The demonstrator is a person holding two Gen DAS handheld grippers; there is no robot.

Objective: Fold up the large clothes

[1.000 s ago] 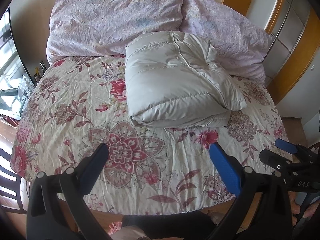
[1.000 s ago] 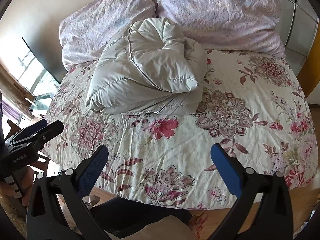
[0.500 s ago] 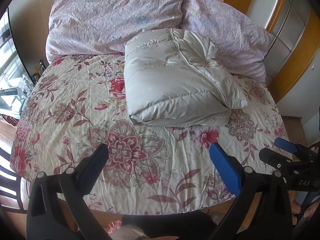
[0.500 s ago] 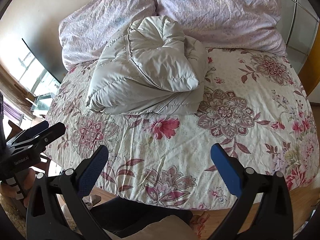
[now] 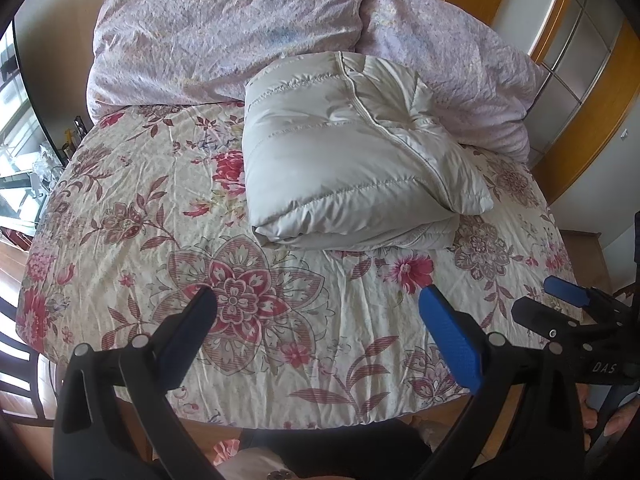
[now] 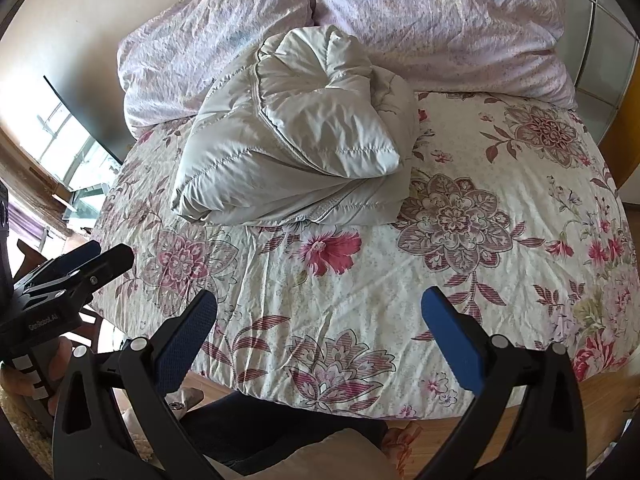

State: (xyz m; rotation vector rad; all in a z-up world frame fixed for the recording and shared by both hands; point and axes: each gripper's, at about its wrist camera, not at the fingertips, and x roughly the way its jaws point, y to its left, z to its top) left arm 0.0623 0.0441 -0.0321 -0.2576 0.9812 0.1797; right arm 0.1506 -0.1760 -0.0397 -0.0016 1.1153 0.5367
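A pale grey puffy down jacket (image 5: 352, 152) lies folded into a thick bundle on the flowered bedspread (image 5: 160, 220), toward the head of the bed. The right wrist view shows the same jacket (image 6: 296, 136) with a folded flap on top. My left gripper (image 5: 320, 312) hangs open above the foot of the bed, well short of the jacket, nothing between its fingers. My right gripper (image 6: 320, 312) is open too, over the bed's near edge, empty. Each view catches the other gripper at its side edge: the right gripper (image 5: 568, 312), the left gripper (image 6: 76, 268).
Two lilac pillows (image 5: 224, 28) (image 6: 440, 20) lean against the headboard wall behind the jacket. A wooden-framed wardrobe (image 5: 580, 92) stands on the right, a window and dark furniture on the left (image 6: 72, 152). The person's legs (image 6: 272, 432) are at the bed's foot.
Both grippers have drifted slightly, so the jacket sits a touch higher in the left view and lower in the right. The jacket itself has not moved.
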